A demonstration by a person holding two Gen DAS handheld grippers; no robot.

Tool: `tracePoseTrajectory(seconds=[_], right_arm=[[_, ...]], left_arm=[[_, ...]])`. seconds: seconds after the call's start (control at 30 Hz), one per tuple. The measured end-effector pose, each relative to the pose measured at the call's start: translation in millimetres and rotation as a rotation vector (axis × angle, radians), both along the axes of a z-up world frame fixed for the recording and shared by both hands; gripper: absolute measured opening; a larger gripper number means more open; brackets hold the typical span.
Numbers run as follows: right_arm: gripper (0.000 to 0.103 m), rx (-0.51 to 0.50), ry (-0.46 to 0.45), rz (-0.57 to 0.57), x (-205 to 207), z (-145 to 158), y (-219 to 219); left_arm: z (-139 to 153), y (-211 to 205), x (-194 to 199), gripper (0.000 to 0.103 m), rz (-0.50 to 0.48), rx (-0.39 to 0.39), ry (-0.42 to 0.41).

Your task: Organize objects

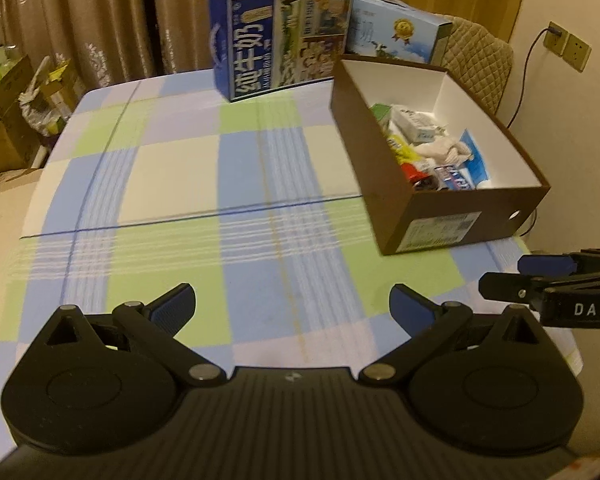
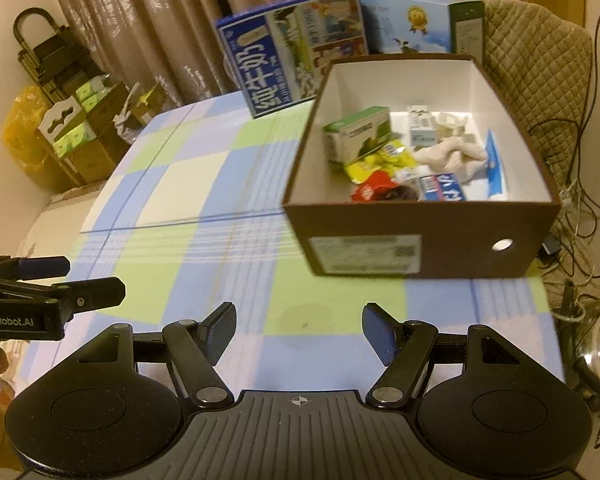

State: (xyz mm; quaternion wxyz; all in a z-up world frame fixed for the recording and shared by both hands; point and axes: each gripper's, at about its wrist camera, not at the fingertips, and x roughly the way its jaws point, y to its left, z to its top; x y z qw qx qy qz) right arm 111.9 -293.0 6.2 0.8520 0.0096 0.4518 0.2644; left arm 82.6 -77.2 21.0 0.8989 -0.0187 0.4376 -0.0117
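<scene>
Hidden: items low in the brown box [image 2: 420, 248] blur together; its label is unreadable.
Writing: "DAS" and "GenRobot.AI" on the grippers.
Left gripper [image 1: 292, 304]: wide open, empty.
Right gripper [image 2: 299, 330]: wide open, empty.
Box: on checked tablecloth [image 1: 172, 168], holding the sorted objects.

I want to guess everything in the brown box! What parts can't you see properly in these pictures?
- Brown box, left wrist view: its near wall hides the bottom items.
- Red packet, right wrist view: blurred, and the box's front wall cuts it off.
- Box label: print too blurred to read.
- Light blue carton: partly hidden behind the blue milk carton and the box.
- Right gripper, left wrist view: cut off by the edge.
</scene>
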Motion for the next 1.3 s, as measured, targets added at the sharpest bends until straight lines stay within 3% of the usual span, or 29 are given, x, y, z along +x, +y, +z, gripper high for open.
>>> tracePoseTrajectory(seconds=[0.67, 1.3], right_arm=[[0.067, -0.004, 0.001, 0.053, -64.5, -4.9, 63.2], [0.067, -0.005, -0.004, 0.101, -60.6, -3.9, 88.4]], left_arm=[[-1.7, 70.1, -65.0, 0.102, 0.081, -0.012, 0.016], [-4.7, 91.7, -71.9, 0.102, 0.139, 0.001, 0.015]])
